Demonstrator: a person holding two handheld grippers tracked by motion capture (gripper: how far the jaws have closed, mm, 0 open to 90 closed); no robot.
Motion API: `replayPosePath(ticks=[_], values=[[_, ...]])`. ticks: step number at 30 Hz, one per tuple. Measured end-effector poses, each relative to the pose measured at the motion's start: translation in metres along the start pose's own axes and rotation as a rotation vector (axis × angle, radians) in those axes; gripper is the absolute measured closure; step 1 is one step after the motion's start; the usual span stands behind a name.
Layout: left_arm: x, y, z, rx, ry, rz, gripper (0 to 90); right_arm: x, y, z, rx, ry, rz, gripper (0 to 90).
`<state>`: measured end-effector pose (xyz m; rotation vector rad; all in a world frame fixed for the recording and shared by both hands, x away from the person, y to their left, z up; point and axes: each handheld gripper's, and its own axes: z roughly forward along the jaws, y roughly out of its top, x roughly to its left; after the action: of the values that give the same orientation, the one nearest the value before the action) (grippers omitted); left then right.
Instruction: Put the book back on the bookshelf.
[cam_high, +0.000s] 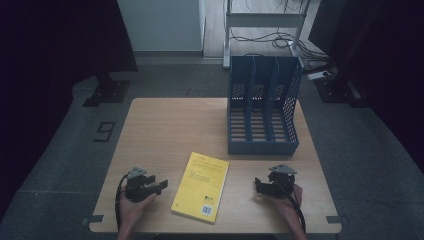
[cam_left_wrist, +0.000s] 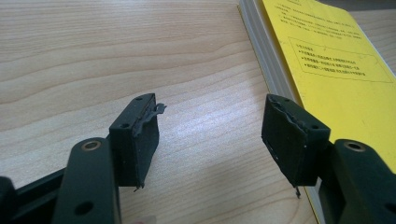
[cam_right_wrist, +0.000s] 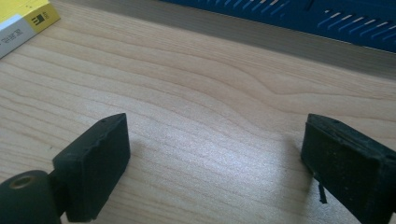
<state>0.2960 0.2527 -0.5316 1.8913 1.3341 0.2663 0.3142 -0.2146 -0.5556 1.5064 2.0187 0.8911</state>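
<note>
A yellow paperback book (cam_high: 201, 186) lies flat on the wooden table (cam_high: 165, 130) between the two grippers, its long axis running from the near edge toward the blue file rack (cam_high: 263, 107) and leaning slightly right. The left gripper (cam_high: 161, 186) and right gripper (cam_high: 258, 185) rest on either side of it, both spread wide with nothing between their jaws.

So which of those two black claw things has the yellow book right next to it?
The left gripper. In the left gripper view, one of its fingers sits right at the edge of the yellow book. The right gripper stands apart from the book, nearer the blue file rack.
</note>
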Motion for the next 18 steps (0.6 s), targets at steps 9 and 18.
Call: replayPosePath(ticks=[9, 18], values=[[-0.0012, -0.0007, 0.0027, 0.008, -0.001, 0.007, 36.4, 0.0006, -0.0004, -0.0008, -0.006, -0.008, 0.007, 10.7], [-0.001, -0.0006, 0.0026, 0.002, 0.0, 0.004, 36.3, 0.0046, -0.0004, -0.0021, -0.015, -0.01, 0.01, 16.6]])
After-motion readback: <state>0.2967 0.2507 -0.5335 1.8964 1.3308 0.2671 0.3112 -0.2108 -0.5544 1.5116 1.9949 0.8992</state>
